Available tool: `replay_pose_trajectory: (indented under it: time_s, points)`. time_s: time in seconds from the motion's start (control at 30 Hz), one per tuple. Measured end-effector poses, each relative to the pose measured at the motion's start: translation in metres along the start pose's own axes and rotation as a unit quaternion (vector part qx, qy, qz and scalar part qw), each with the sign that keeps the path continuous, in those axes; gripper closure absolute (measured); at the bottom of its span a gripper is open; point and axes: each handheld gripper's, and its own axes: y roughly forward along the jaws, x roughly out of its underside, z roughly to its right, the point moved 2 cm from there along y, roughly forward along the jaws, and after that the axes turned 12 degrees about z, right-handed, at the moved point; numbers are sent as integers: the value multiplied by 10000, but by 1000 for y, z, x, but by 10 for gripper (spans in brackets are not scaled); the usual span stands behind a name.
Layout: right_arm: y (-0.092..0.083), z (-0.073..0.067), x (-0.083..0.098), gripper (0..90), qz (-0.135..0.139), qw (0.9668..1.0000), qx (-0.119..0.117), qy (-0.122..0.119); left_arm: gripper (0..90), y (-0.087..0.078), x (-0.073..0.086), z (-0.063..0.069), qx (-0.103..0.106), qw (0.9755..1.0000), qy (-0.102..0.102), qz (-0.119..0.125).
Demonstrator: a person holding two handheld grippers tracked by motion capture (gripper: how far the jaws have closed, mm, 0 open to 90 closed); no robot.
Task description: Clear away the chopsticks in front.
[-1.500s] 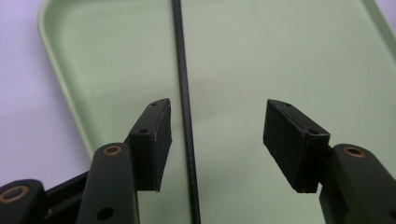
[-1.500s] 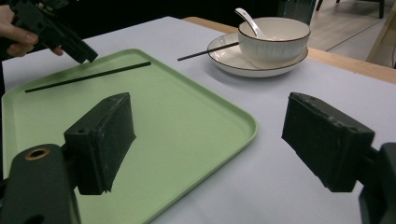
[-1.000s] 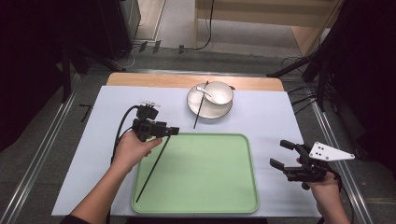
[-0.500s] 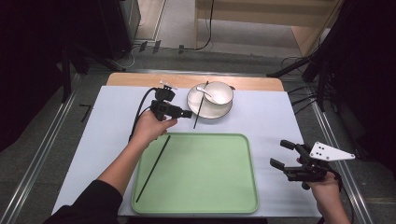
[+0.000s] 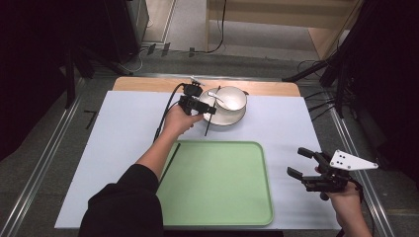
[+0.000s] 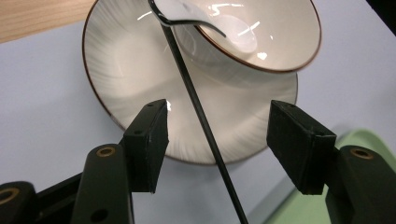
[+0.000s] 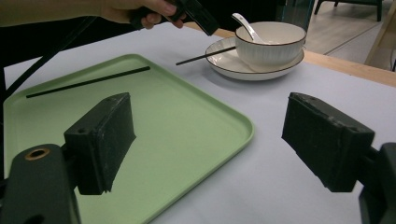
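Two black chopsticks are present. One chopstick [image 6: 201, 116] leans with its upper end on the plate [image 5: 233, 116] against the bowl [image 5: 233, 98], its lower end reaching down to the counter [image 5: 113, 148] just short of the tray [image 5: 222, 197]. In the left gripper view this chopstick runs between the two jaws of the left tool [image 6: 217, 140], which stand wide apart with clear gaps on both sides; the tool grips nothing. The second chopstick [image 5: 169, 163] lies along the left edge of the green tray, partly hidden by the person's left forearm in the high view and seen lying flat on the tray [image 7: 187, 135] in the right gripper view.

The white bowl sits on the white plate at the far centre of the counter, and a white spoon [image 5: 217, 98] rests in the bowl with its handle over the rim toward the left tool [image 5: 211, 109]. Bowl and plate both carry a thin dark rim line.

The tray occupies the near centre of the counter, which is covered by a pale sheet; a wooden strip shows along the far edge.

The right tool [image 5: 301, 165] hovers at the near right corner of the counter, well apart from the tray's right edge. Its jaws are spread wide and hold nothing. A grey three-cornered plate tops this tool.
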Motion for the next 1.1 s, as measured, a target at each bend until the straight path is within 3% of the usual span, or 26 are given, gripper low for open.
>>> replay_pose_trajectory:
  time_s: [0.13, 0.4, 0.6, 0.7, 0.8, 1.1]
  points:
    - [-1, 1, 0, 171, 18, 10000, 14, 2, 410, 18, 3, 1, -112, 9999, 2, -106]
    - [-2, 1, 1, 171, 17, 10000, 10, 13, 528, 35, 11, -4, -400, 9987, -119, -290]
    - [-3, 1, 0, 171, 18, 10000, 28, 2, 680, 37, 12, -4, -515, 9982, -75, -308]
    - [-3, 1, 0, 171, 11, 10000, 16, 3, 735, 39, 12, -4, -522, 9972, -404, -365]
    - [-3, 1, 0, 171, 18, 10000, 12, -8, 804, 39, 11, -4, -605, 9968, -423, -317]
    - [-3, 0, 0, 172, 25, 10000, 4, -18, 851, 36, 8, -7, -686, 9960, -506, -267]
